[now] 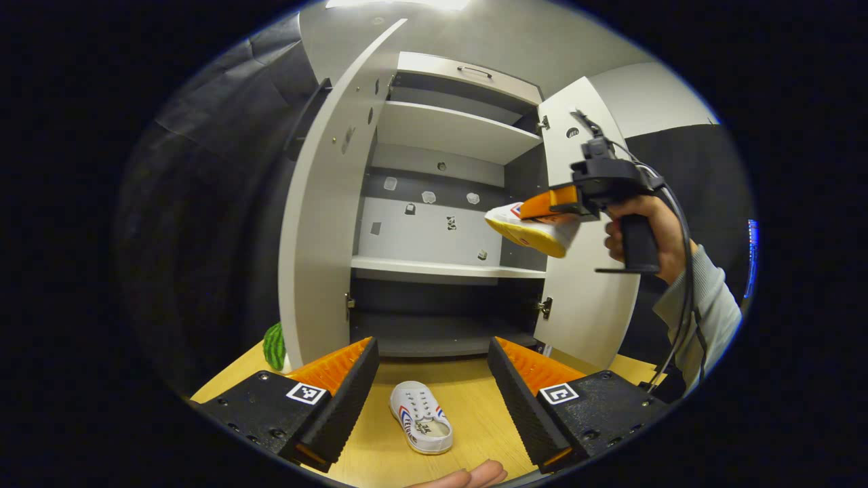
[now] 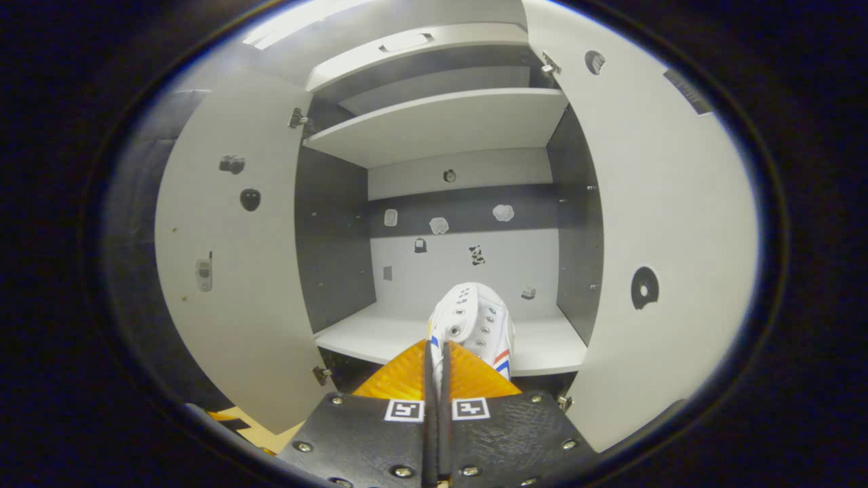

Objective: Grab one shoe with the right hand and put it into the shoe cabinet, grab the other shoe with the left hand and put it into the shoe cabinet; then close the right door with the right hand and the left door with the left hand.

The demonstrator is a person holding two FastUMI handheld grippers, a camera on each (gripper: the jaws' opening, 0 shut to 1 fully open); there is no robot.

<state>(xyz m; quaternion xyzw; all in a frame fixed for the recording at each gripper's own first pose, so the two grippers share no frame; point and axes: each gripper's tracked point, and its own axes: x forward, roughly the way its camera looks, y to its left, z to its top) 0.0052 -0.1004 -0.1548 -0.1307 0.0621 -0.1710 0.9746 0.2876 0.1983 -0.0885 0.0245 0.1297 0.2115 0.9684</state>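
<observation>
In the left gripper view, my left gripper [image 1: 430, 390] hangs low and near over a wooden table [image 1: 475, 393], its two fingers spread wide and holding nothing; between them, on the table, lies a white shoe [image 1: 421, 425] with red and blue side stripes, opening upward, touching neither finger; a fingertip of my own hand [image 1: 468, 476] shows at the near edge. Beyond stands the shoe cabinet [image 1: 441, 203], both doors swung open, the left door [image 1: 325, 224] and the right door [image 1: 583, 291]; a small striped green melon-like object [image 1: 274, 345] sits on the table near the left door's foot. To the right and higher, my right hand [image 1: 644, 230] holds the right gripper [image 1: 550, 203], which has the second shoe [image 1: 536, 232] pinched, its yellowish sole facing down, in front of the middle shelf [image 1: 447, 269].

In the right gripper view, my right gripper [image 2: 437, 359] is nearly closed, both fingers pressed on the second shoe [image 2: 473, 324], its toe pointing far into the cabinet, above the middle shelf's [image 2: 380, 335] front edge.
</observation>
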